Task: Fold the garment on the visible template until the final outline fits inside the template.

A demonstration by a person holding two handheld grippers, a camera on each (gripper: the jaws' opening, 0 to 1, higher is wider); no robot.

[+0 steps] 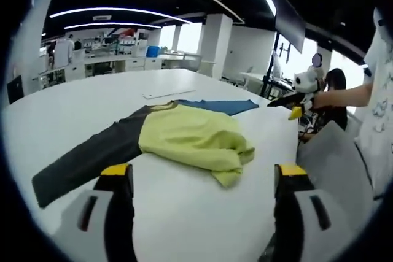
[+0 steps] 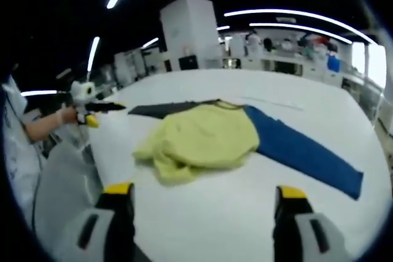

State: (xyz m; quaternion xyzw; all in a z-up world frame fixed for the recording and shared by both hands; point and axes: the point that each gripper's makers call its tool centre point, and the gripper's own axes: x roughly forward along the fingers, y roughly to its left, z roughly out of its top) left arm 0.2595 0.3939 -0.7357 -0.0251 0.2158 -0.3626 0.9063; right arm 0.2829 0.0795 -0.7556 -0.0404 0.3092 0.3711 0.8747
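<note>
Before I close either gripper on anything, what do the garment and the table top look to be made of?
The garment looks like soft knit fabric, probably cotton jersey: matte, with a yellow-green body that bunches in loose wrinkles, plus one dark grey sleeve and one blue sleeve lying flat. The table looks like hard, smooth white laminate or painted board with a faint sheen; which of the two I cannot tell.

Each view looks forward along its own jaws, low over the white table [image 1: 184, 213], from opposite ends of the near edge, facing inward across it. Both share the yellow garment [image 1: 193, 136] at mid-distance. The left gripper view catches the right tool [image 1: 296, 111] at its right; the right gripper view catches the left tool [image 2: 92, 119] at its left.
</note>
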